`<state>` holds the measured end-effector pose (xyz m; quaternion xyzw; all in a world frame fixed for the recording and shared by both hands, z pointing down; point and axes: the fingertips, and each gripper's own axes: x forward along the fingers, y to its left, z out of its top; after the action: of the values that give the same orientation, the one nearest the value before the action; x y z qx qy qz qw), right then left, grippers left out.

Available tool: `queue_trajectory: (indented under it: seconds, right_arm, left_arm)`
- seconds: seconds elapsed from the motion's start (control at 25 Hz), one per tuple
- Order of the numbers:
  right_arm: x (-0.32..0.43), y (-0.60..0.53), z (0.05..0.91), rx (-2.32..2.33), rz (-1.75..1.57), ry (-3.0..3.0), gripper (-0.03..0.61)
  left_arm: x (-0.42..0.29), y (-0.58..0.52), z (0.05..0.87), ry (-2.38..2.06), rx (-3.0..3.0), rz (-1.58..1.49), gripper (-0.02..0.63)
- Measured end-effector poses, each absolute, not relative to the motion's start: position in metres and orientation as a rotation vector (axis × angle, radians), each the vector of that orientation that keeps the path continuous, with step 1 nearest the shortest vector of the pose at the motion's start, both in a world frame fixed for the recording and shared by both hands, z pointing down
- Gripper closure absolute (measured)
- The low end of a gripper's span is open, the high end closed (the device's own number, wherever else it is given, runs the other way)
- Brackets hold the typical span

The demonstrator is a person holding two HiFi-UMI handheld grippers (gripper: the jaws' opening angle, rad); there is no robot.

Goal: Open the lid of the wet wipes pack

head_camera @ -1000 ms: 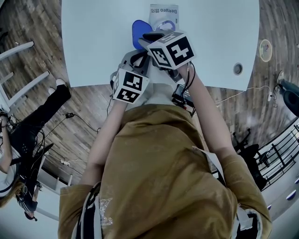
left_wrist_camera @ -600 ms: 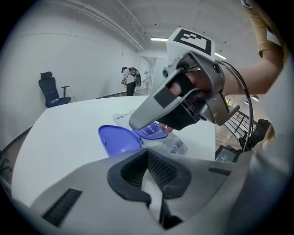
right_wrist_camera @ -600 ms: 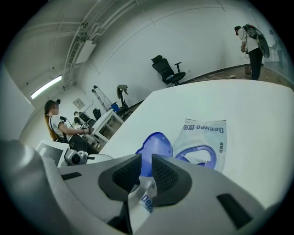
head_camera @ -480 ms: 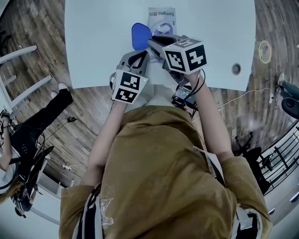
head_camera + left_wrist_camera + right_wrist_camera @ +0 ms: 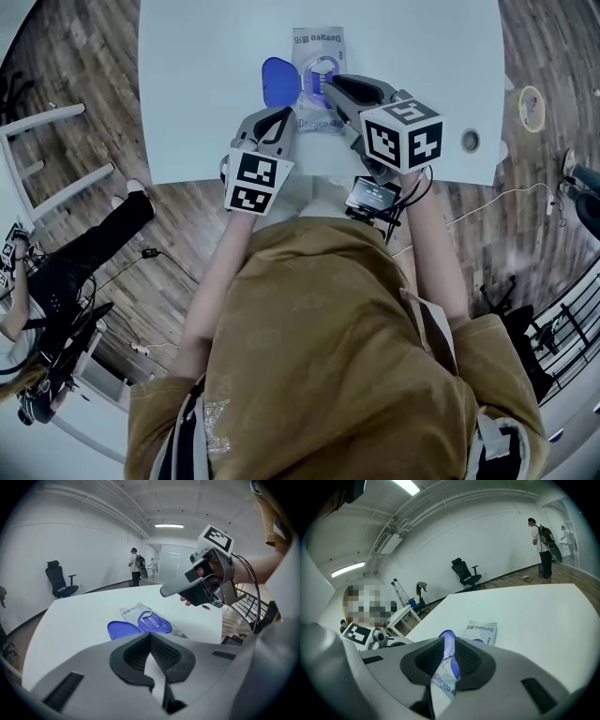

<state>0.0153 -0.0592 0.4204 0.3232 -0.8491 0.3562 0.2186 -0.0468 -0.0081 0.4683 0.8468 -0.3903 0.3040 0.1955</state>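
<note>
The wet wipes pack point(image 5: 317, 45) lies flat on the white table point(image 5: 187, 94). Its blue lid point(image 5: 277, 82) is flipped open to the left and rests on the tabletop. In the left gripper view the pack point(image 5: 136, 611) and open lid point(image 5: 123, 629) lie just beyond the jaws. My left gripper point(image 5: 278, 117) hovers near the table's front edge, shut and empty. My right gripper point(image 5: 336, 82) is raised beside the pack's near right corner, its pads almost together with nothing between them. In the right gripper view the pack point(image 5: 483, 631) shows past my right gripper point(image 5: 449, 641).
A round grommet hole point(image 5: 470, 141) sits near the table's right front corner. A white chair point(image 5: 47, 159) and a person's dark-clad leg point(image 5: 84, 244) are on the wooden floor at the left. An office chair point(image 5: 465, 573) and a standing person point(image 5: 541, 550) are far behind.
My right gripper has drawn back from over the pack toward the table's near right side, uncovering the pack. The lid stays flipped open. The left gripper has barely moved.
</note>
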Motion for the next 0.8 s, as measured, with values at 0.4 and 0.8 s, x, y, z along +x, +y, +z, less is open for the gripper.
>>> queue_trajectory:
  seconds: [0.4, 0.8]
  right_arm:
    - [0.053, -0.053, 0.386, 1.113, 0.8, -2.439, 0.5]
    - [0.09, -0.047, 0.357, 1.308, 0.697, -2.467, 0.5]
  left_arm:
    - [-0.049, -0.017, 0.439, -1.215, 2.425, 0.83, 0.607]
    - [-0.054, -0.028, 0.394, -1.378, 2.506, 0.754, 0.607]
